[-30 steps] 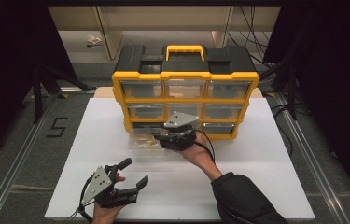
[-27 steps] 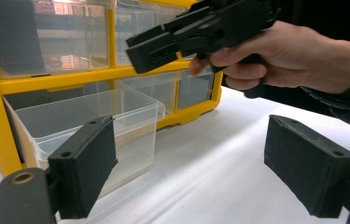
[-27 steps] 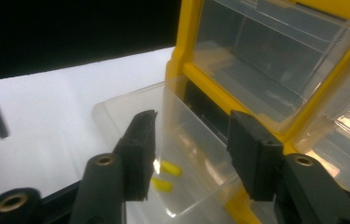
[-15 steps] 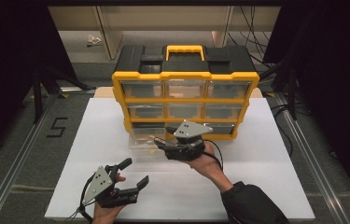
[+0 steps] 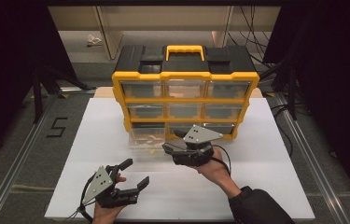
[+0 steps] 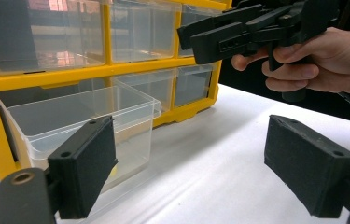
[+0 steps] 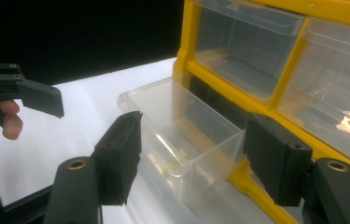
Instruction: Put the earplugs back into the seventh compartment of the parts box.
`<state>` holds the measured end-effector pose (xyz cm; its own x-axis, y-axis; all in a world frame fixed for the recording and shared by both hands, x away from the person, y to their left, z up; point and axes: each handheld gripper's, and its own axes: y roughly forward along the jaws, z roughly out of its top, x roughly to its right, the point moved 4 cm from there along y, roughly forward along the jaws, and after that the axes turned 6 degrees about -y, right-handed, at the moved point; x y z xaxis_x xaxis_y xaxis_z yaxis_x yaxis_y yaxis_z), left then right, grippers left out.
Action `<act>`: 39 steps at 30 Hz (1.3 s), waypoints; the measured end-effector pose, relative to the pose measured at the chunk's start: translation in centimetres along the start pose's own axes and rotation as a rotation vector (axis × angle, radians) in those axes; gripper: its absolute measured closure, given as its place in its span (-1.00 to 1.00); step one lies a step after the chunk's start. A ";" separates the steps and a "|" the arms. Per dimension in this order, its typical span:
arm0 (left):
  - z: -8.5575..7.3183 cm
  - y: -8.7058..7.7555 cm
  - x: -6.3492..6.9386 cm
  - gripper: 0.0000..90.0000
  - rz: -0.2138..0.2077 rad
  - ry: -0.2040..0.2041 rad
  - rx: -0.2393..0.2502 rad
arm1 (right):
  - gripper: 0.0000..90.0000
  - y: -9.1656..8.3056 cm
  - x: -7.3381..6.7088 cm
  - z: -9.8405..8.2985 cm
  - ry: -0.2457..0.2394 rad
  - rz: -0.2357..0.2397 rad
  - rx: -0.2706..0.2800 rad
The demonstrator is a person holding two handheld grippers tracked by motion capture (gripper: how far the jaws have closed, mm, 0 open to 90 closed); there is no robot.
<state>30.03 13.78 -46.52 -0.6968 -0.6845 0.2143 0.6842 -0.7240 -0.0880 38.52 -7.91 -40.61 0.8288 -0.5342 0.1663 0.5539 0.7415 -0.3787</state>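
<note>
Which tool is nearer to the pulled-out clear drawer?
Right. The right tool hovers just at the clear drawer's front corner, jaws open. The left tool sits lower on the white table, well short of it.

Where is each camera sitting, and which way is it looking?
High view: above the person's side, looking forward and down on the white table, yellow organizer, both hands and grippers.
Left gripper view: rides the left gripper, facing the pulled-out clear drawer; own black jaws wide apart.
Right gripper view: rides the right gripper, looking down into that drawer; its jaws have just been opening, nothing pinched.
Shared: all views show the drawer and organizer.
</note>
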 end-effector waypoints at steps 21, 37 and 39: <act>-0.3 0.1 -0.1 -0.64 0.003 -0.007 -0.014 | -0.35 -3.1 0.4 -1.0 0.062 -0.049 0.070; -0.4 0.1 -0.1 -0.64 0.009 -0.005 -0.022 | -0.41 -4.5 0.1 -3.0 0.079 -0.057 0.089; -0.5 0.2 -0.1 -0.64 0.007 -0.005 -0.024 | -0.41 -4.6 0.1 -3.1 0.078 -0.057 0.092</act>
<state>30.13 13.69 -47.00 -0.6909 -0.6893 0.2180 0.6837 -0.7209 -0.1130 35.80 -12.63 -41.70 0.7893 -0.6036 0.1126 0.6076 0.7415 -0.2845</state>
